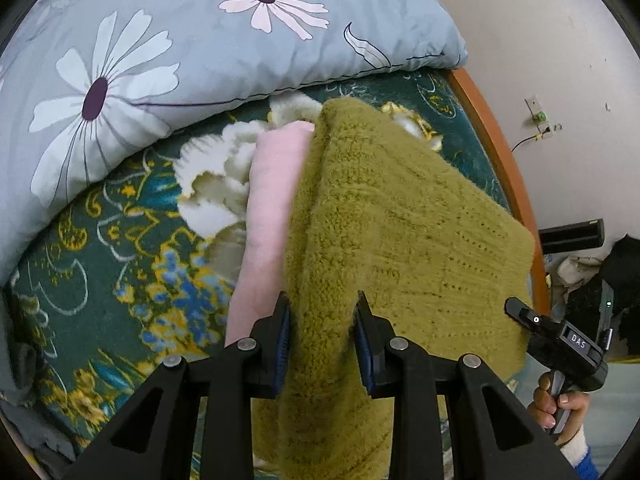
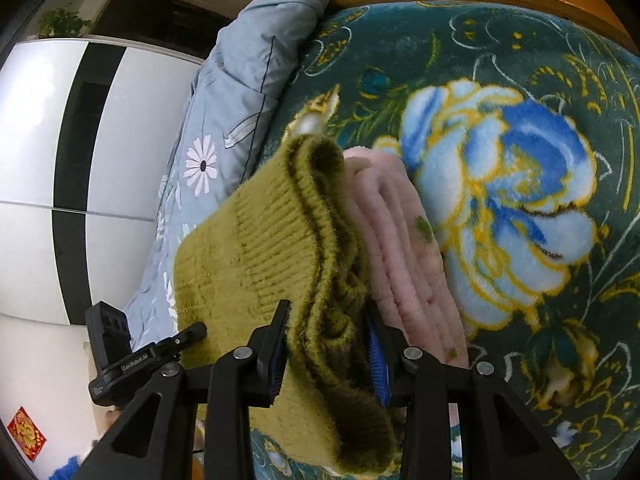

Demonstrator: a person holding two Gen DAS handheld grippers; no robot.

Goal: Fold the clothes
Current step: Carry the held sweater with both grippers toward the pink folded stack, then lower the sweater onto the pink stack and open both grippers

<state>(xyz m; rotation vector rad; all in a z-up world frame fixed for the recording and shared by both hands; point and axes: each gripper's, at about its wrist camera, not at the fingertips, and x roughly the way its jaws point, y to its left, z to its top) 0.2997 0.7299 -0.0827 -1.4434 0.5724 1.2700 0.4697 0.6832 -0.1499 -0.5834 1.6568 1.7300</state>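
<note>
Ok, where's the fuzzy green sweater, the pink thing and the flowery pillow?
green sweater (image 1: pixel 400 208), left wrist view, on its knitted middle.
pink garment (image 2: pixel 400 248), right wrist view, on its folded layers beside the sweater.
flowery pillow (image 1: pixel 192 48), left wrist view, on the grey-blue cover between the daisies.

The bed (image 1: pixel 486 128) has an orange wooden rim and is covered by a dark green blanket (image 1: pixel 120 264) with blue, white and yellow flowers. On the blanket, beyond the left fingers, lies a grey-blue flowered quilt (image 1: pixel 160 48). A folded pink garment (image 2: pixel 404 248) lies on the blanket just ahead of the right fingers, with the green sweater (image 2: pixel 256 248) against it.
</note>
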